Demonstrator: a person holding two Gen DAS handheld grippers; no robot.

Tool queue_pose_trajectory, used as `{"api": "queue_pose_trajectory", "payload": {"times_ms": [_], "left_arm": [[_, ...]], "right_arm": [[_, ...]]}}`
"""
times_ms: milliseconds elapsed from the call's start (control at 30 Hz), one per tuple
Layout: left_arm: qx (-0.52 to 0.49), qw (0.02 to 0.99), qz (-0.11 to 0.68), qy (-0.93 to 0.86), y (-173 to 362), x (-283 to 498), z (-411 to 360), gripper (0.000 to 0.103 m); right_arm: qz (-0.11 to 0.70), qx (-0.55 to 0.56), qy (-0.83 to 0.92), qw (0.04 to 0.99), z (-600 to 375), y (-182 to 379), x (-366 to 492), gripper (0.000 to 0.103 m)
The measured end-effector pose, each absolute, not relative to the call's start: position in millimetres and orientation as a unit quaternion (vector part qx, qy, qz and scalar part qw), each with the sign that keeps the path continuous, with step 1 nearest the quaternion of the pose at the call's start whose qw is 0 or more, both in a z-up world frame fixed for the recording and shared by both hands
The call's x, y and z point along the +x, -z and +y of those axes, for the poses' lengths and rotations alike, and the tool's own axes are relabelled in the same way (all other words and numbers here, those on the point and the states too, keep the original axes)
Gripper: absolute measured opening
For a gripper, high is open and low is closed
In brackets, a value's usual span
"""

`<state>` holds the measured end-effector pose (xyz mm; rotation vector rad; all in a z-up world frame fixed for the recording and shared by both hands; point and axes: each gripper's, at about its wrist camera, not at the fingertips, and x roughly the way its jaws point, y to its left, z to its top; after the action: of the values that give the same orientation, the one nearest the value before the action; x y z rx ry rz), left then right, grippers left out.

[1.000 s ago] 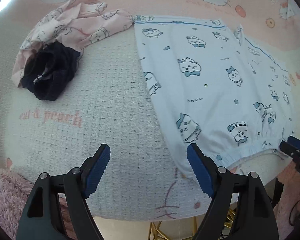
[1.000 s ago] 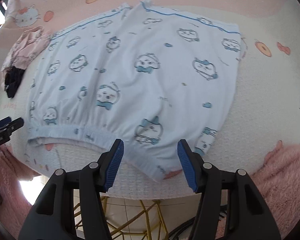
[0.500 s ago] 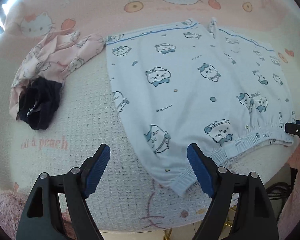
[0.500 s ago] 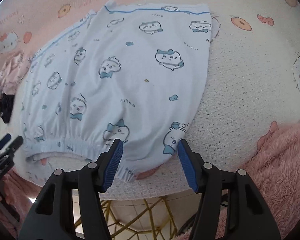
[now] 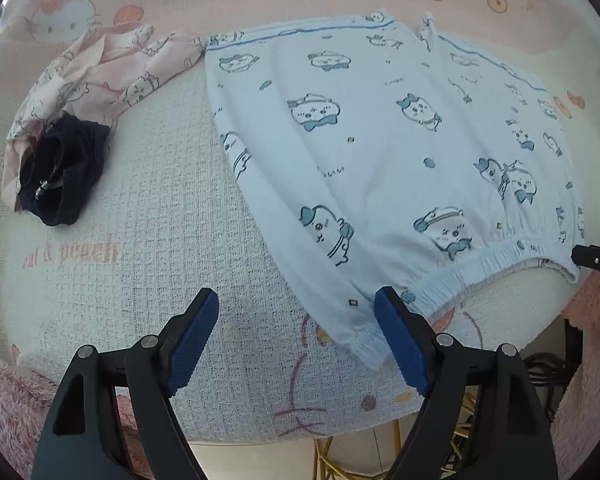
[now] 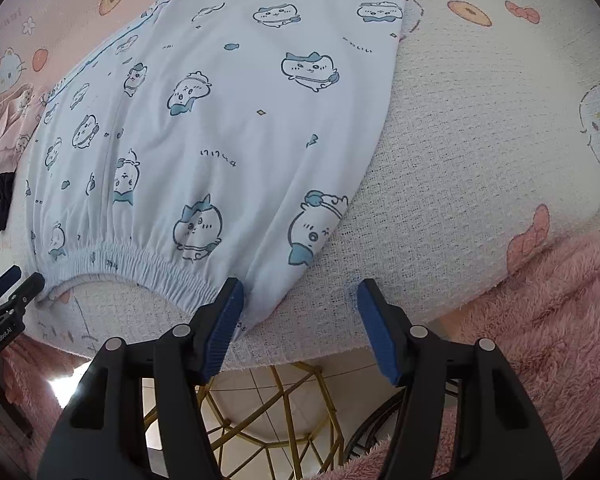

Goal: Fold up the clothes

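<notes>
The light blue shorts (image 5: 380, 152) with the cartoon print are lying spread flat on the towel-covered table (image 5: 148, 216), waistband (image 6: 140, 268) toward the near edge and leg hems toward the far side. No fold is showing in them yet, so the folding itself looks to be still ahead; the cloth is only smoothed out and waiting.

The left gripper (image 5: 296, 340) is hovering over the near left corner of the shorts with its jaws standing wide and holding nothing; its right pad is sitting just over the waistband corner. The right gripper (image 6: 300, 320) is hanging above the near right corner, jaws also wide apart and empty, with its left pad just at the edge of the cloth. Both seem to be lining up to take the two waistband corners.

Further out, a pink garment (image 5: 100, 76) and a dark garment (image 5: 60, 172) are lying crumpled together at the far left of the table, the pink one's sleeve touching the shorts' far corner. They are probably waiting their turn, and could be crowding any fold toward that side. A fluffy pink cover (image 6: 548, 320) is lying along the near edge.
</notes>
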<state>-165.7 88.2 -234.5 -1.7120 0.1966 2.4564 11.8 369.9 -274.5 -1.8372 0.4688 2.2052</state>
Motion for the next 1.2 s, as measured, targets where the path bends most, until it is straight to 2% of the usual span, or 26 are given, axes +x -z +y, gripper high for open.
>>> {"api": "queue_pose_trajectory", "payload": {"times_ms": [200,267,500,600,767,933,1000,1100,1200], "left_arm": [[-0.586,0.056,0.095,-0.803,247.1,-163.8,89.6,0.082],[-0.583,0.055,0.07,-0.807,241.8,-164.5,80.4,0.082],[-0.581,0.048,0.03,-0.812,239.8,-173.4,64.8,0.082],[-0.581,0.053,0.043,-0.811,242.3,-174.8,71.2,0.082],[-0.585,0.054,0.052,-0.807,245.7,-172.5,72.2,0.082],[-0.584,0.053,0.038,-0.809,243.6,-172.8,67.0,0.082],[-0.578,0.057,0.026,-0.814,241.1,-174.7,64.7,0.082],[-0.573,0.064,0.016,-0.817,239.3,-176.8,63.2,0.082],[-0.58,0.036,0.053,-0.812,245.3,-179.0,58.8,0.082]], "right_arm": [[0.163,-0.617,-0.759,0.13,373.3,267.7,16.2,0.06],[0.168,-0.625,-0.749,0.142,377.1,271.6,18.3,0.06],[0.261,-0.586,-0.741,0.198,418.4,263.4,37.5,0.06],[0.23,-0.585,-0.764,0.147,403.1,259.9,28.2,0.06],[0.138,-0.633,-0.748,0.147,378.6,268.6,23.2,0.06],[0.19,-0.623,-0.741,0.167,398.7,261.9,36.9,0.061],[0.205,-0.587,-0.77,0.145,400.7,247.0,38.4,0.061],[0.173,-0.603,-0.767,0.131,386.4,251.3,33.5,0.061],[0.152,-0.626,-0.754,0.13,379.1,260.0,29.9,0.061]]}}
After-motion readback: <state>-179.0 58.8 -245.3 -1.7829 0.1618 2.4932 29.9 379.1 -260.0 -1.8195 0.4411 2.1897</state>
